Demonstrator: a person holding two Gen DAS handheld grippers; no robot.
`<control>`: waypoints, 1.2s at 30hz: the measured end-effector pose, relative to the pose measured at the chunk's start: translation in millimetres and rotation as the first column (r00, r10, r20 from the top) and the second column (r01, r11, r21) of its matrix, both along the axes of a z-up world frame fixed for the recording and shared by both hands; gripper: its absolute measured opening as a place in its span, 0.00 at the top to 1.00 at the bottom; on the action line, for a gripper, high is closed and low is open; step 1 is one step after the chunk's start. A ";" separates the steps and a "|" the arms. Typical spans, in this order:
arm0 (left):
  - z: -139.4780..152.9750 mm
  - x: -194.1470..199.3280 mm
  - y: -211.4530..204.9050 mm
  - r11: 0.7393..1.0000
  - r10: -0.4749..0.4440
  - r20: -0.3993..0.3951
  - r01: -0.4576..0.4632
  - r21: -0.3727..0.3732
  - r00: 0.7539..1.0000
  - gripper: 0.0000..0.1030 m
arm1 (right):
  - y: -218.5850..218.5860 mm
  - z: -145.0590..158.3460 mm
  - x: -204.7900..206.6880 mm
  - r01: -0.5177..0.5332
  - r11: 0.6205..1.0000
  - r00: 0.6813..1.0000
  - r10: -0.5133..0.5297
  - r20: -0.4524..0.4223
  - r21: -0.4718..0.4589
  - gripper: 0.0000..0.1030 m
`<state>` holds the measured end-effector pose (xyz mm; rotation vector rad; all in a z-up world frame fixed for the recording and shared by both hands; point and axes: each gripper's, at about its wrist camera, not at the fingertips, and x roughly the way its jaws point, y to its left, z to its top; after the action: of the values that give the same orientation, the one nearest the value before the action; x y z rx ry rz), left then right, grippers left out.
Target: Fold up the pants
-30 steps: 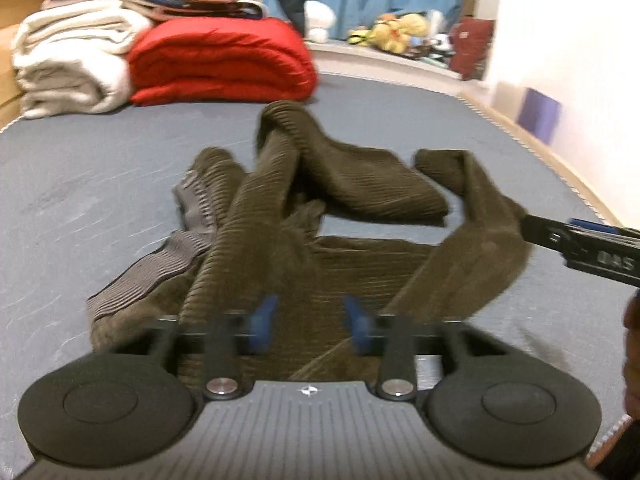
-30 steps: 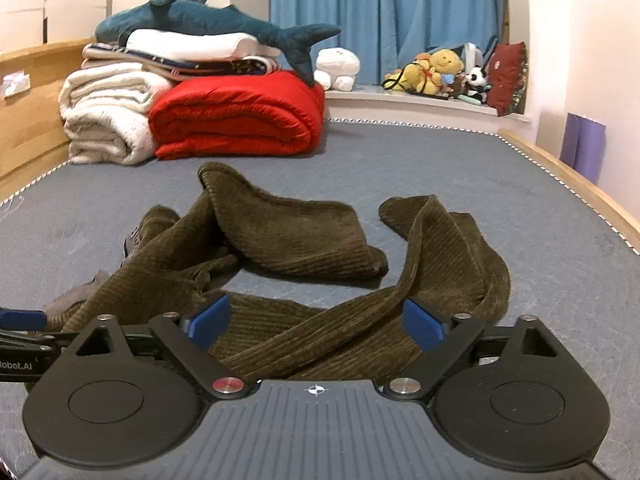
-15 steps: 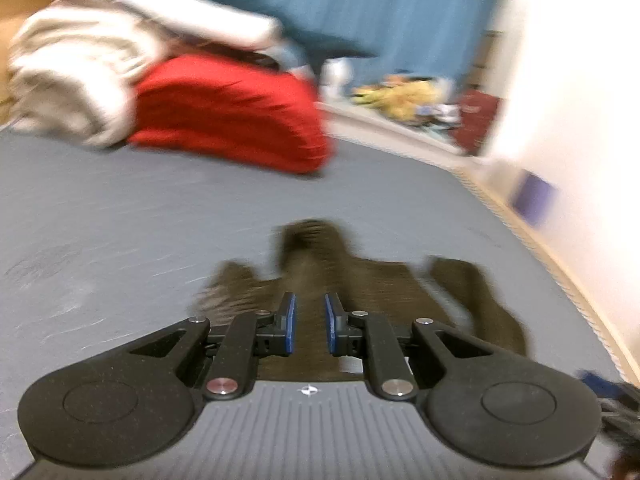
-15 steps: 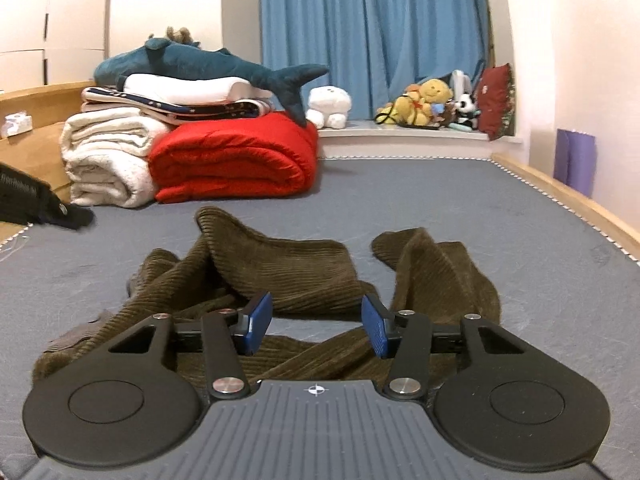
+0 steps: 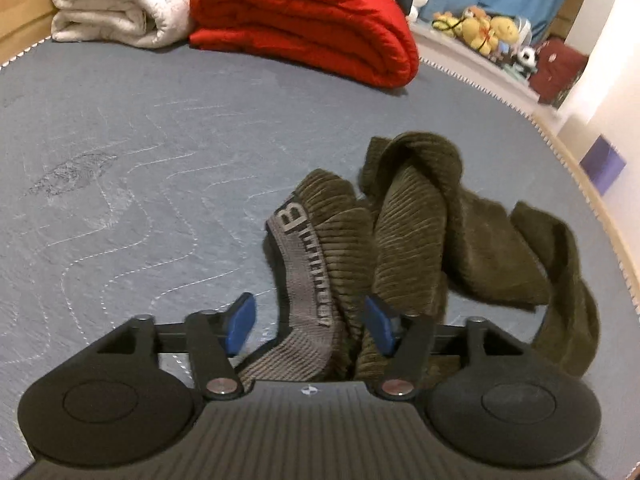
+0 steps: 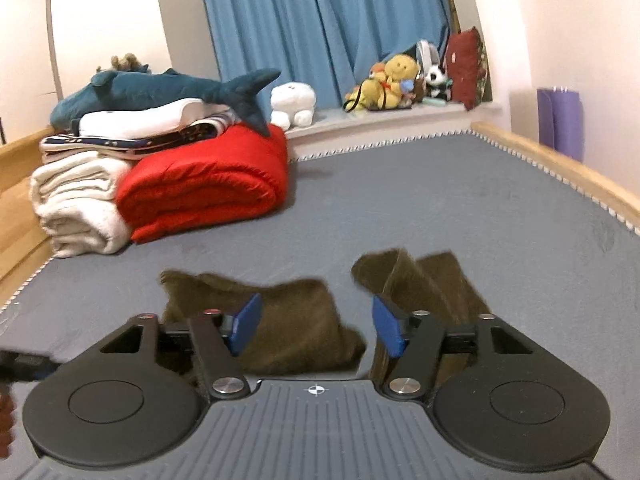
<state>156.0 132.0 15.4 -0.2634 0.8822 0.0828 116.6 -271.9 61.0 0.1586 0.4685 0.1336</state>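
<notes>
Crumpled olive corduroy pants lie on the grey mattress. Their grey ribbed waistband runs toward me between the blue pads of my left gripper. Its jaws are opening: the left pad stands apart from the band, the right pad is beside the corduroy. In the right wrist view the pants are blurred, with two leg ends just beyond my right gripper. Its jaws are also opening, with cloth showing low behind the gap and no pad pressing on it.
A red folded quilt and white blankets are stacked at the far left, with a plush shark on top. Soft toys line the window ledge. A wooden bed rail borders the right side.
The left gripper went from part open to nearly shut and now stands wide, shifted left over the waistband. The right gripper narrowed, then widened again, and lifted so the pants sit lower in its view.
</notes>
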 end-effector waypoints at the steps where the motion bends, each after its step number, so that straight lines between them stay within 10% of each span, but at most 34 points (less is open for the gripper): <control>1: -3.7 1.2 1.6 1.000 -0.002 -0.014 0.002 0.006 1.000 0.26 | -0.9 -9.6 9.5 0.015 1.000 1.000 -0.015 -0.010 -0.005 0.33; 7: -36.7 23.0 11.4 0.998 -0.020 -0.133 0.028 0.061 0.991 0.15 | -2.3 -94.3 58.7 0.024 1.000 0.952 -0.020 -0.305 0.007 0.22; 15: -65.2 37.9 7.0 0.996 -0.073 -0.227 0.061 -0.060 0.971 0.12 | 17.6 -146.6 88.4 -0.024 0.998 0.897 -0.005 -0.441 -0.060 0.09; 28: -85.1 45.1 4.1 0.997 -0.069 -0.250 0.077 0.024 0.966 0.05 | 23.4 -155.7 100.5 0.045 0.974 0.901 -0.135 -0.412 -0.222 0.06; 36: -80.1 34.2 -6.1 0.991 -0.127 -0.210 0.132 0.010 0.969 0.28 | 22.4 -155.1 96.6 0.044 0.973 0.902 -0.136 -0.410 -0.228 0.13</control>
<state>190.2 125.9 -64.7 -0.1760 1.1048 -0.0009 213.1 -249.5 -94.2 -0.0052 0.9060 -0.0470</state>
